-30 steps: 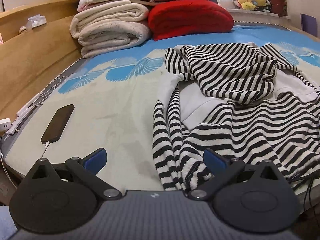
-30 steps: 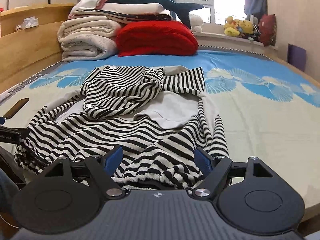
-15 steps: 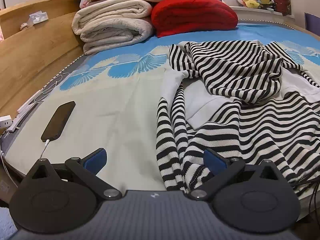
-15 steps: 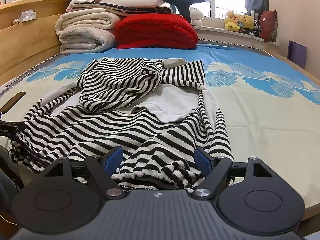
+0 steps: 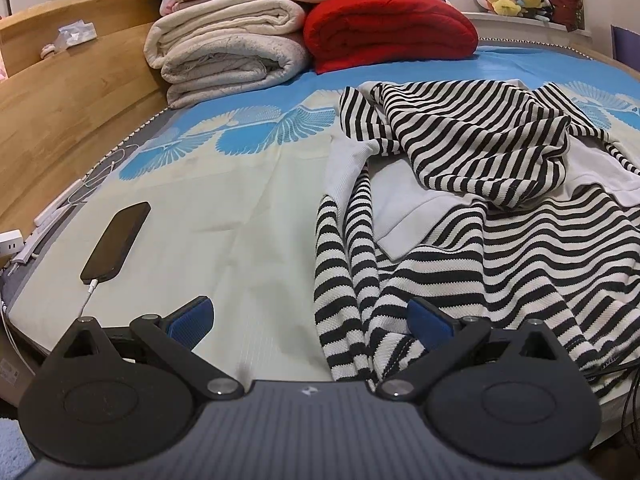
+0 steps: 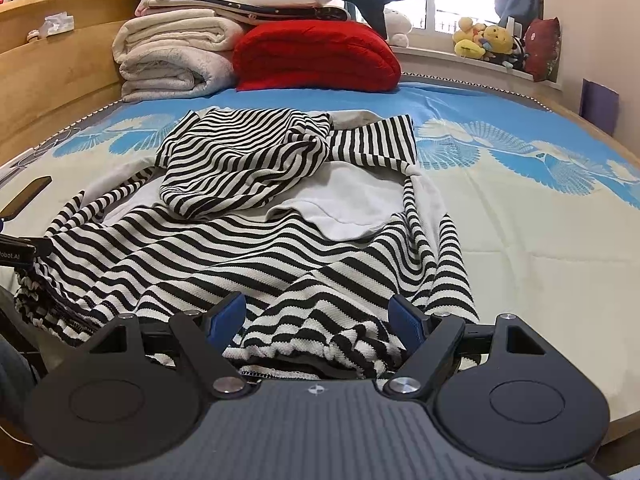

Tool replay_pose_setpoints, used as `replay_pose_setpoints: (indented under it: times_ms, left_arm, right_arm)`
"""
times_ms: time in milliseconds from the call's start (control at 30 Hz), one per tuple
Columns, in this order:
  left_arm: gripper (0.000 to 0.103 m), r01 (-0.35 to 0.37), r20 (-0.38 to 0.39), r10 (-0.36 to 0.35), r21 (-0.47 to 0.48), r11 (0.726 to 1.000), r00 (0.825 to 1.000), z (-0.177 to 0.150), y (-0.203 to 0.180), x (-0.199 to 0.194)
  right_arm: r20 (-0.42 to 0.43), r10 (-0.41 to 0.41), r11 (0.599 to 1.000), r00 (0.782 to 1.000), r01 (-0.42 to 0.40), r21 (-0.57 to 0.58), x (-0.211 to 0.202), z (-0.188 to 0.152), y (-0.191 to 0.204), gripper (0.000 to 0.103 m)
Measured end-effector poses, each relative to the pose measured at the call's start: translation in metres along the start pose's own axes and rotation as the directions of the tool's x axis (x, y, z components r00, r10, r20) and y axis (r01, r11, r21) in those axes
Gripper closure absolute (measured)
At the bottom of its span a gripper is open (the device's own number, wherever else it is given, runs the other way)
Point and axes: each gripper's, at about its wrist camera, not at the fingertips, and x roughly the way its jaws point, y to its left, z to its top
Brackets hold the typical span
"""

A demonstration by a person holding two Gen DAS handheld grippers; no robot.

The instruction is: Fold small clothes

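A black-and-white striped garment (image 6: 256, 240) lies crumpled across the centre of the bed (image 6: 540, 232). Right tongs (image 6: 316, 320) gape released over its near hem at lower frame; left tongs (image 5: 310, 320) spread wide, grasping nothing, a phone (image 5: 116, 242) at left.

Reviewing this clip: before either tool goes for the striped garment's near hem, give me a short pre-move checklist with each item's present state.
1. Left tool open, nothing gripped: ok; its right pad rests against the cloth, jaws wide.
2. Right tool open, nothing gripped: ok; hem lies between the pads, not pinched.
3. Striped garment lying flat for folding: not ok; it is rumpled, a striped part is bunched on top and its pale lining shows.
4. Near hem within reach of both tools: ok; it lies just ahead of each.
5. Phone and its cable clear of the garment: ok; apart on the bedsheet.
6. Anything under the garment: cannot tell.
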Motion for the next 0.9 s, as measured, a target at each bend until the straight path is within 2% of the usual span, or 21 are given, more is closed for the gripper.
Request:
replay_pose_setpoints:
  times_ms: [167,267,333,400,533,633,733,900]
  left_arm:
    - [0.0,0.003,-0.001,-0.003,-0.006,1.0,1.0,0.0,0.001,0.0]
    - [0.0,-0.012,0.025,0.014,-0.07,0.997,1.0,0.003,0.011,-0.004]
    - [0.0,-0.016,0.059,0.024,-0.126,0.992,0.998,0.006,0.022,-0.007]
    - [0.0,0.005,0.063,0.006,-0.167,0.986,0.998,0.008,0.032,-0.006]
    - [0.0,0.054,-0.022,-0.059,-0.198,0.979,0.998,0.008,0.038,0.01]
    - [0.0,0.125,-0.1,-0.154,-0.245,0.961,0.983,0.005,0.041,0.023]
    - [0.0,0.136,-0.154,-0.186,-0.291,0.947,0.97,0.0,0.042,0.032]
    - [0.0,0.148,-0.182,-0.215,-0.326,0.934,0.959,-0.005,0.045,0.036]
  right_arm:
    - [0.007,-0.015,1.0,1.0,0.015,-0.003,0.001,0.001,-0.001,0.024]
    - [0.036,-0.061,0.998,0.998,0.06,0.022,-0.003,0.007,-0.011,0.024]
    - [0.041,-0.098,0.991,0.994,0.093,0.098,-0.004,0.012,-0.027,0.022]
    - [0.014,-0.116,0.968,0.993,0.11,0.225,-0.002,0.014,-0.051,0.022]
    - [-0.11,-0.092,0.9,0.99,0.13,0.416,0.011,0.005,-0.09,0.021]
    - [-0.221,-0.019,0.858,0.975,0.129,0.497,0.027,-0.009,-0.103,0.021]
    - [-0.216,-0.014,0.867,0.976,0.12,0.484,0.028,-0.011,-0.099,0.02]
    - [-0.214,0.016,0.862,0.977,0.095,0.497,0.03,-0.011,-0.094,0.018]
